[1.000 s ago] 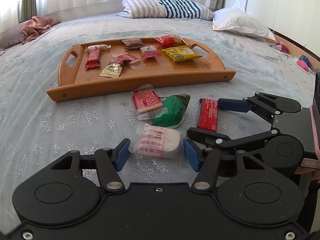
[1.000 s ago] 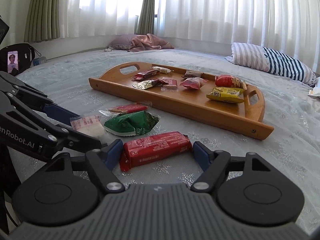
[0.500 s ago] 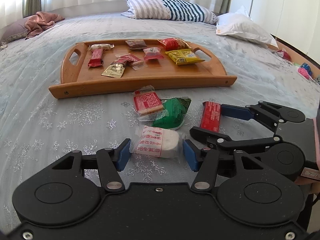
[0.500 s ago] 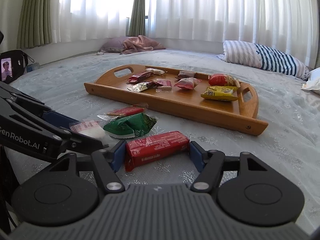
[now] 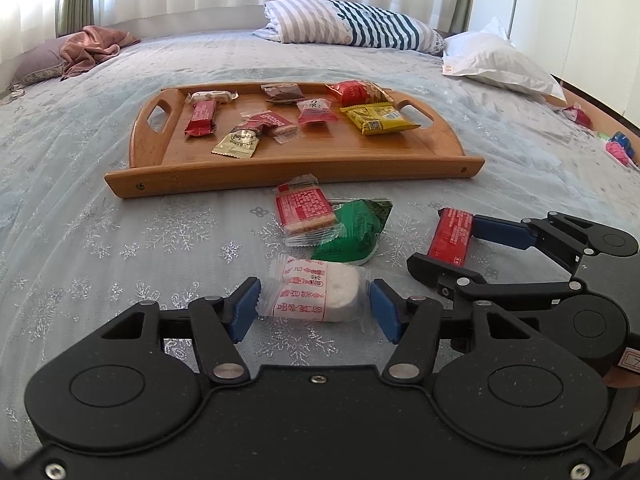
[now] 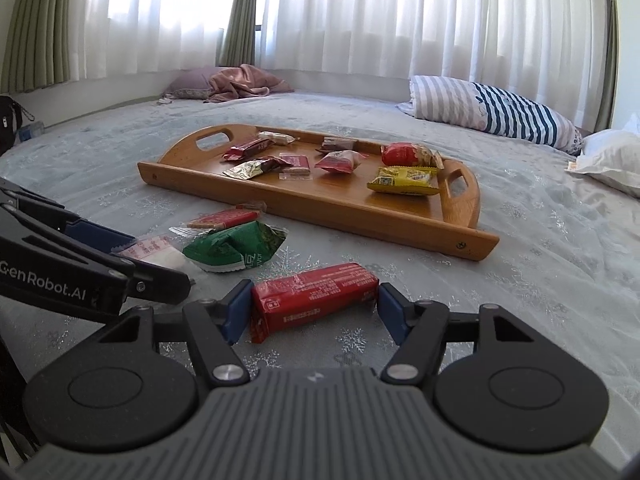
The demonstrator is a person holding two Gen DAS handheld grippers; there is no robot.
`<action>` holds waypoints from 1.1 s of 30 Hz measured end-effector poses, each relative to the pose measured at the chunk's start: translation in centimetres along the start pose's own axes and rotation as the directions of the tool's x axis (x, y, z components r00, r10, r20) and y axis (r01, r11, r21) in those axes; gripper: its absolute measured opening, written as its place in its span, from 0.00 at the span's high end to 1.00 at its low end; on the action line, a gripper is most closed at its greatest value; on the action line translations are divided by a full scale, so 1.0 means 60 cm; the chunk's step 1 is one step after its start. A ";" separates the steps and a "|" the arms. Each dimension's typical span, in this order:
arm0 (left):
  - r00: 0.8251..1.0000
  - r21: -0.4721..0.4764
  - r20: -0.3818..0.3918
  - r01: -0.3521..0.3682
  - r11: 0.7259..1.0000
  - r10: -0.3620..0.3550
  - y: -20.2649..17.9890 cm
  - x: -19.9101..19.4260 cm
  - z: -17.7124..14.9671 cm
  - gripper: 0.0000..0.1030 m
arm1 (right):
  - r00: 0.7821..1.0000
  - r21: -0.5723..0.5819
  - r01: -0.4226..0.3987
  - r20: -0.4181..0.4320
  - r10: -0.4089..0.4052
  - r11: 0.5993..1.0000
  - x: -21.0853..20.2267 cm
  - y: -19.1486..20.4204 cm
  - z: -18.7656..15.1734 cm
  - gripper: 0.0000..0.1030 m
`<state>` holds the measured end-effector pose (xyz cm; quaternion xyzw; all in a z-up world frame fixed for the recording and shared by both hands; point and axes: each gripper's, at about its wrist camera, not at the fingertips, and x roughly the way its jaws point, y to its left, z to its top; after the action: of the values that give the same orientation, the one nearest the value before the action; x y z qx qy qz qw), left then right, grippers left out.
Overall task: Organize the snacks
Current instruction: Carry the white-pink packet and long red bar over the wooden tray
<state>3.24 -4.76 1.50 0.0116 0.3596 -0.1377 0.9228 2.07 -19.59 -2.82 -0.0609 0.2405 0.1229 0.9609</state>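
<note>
The bed (image 5: 120, 240) under your tools is covered in a pale grey-blue quilt with silvery snowflake prints, soft and slightly rumpled. On it lies the wooden tray (image 5: 280, 178), a smooth, honey-coloured board with a raised rim and a cut-out handle at each end, carrying a scatter of glossy wrapped snacks.

You hold both tools low over the quilt, tilted down toward the loose snacks just in front of the tray. Your left gripper (image 5: 314, 304) brackets the white round cake (image 5: 320, 290), a puffy disc in a clear crinkly wrapper with red print. Its blue pads (image 5: 244, 306) touch the wrapper ends at both sides, so it is clamped on the cake, which rests on the quilt. Your right gripper (image 6: 312, 308) has its blue pads pressed on both ends of the red bar (image 6: 316, 290), a long flat-sided foil pack lying on the quilt.

Between those and the tray sit a green crumpled pouch (image 5: 356, 228) and, touching it and partly on top, a flat red cracker pack (image 5: 306, 210) in clear film.
</note>
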 end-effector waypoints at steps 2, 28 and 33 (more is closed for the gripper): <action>1.000 -0.006 0.004 -0.014 1.000 0.014 -0.003 -0.001 0.001 0.49 | 1.000 -0.002 0.016 0.002 -0.016 1.000 0.000 0.004 0.001 0.34; 0.986 -0.128 0.136 -0.083 0.988 0.100 0.091 -0.034 0.101 0.55 | 0.993 0.153 0.105 0.034 -0.111 0.983 0.038 -0.064 0.093 0.33; 0.980 -0.148 0.155 -0.104 0.984 0.127 0.120 -0.011 0.140 0.55 | 0.991 0.204 0.136 -0.010 -0.137 0.970 0.072 -0.087 0.111 0.33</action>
<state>10.22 1.34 7.60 -0.0430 0.2900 -0.0589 0.9542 10.15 -22.57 1.29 0.0217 0.2449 0.0313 0.9688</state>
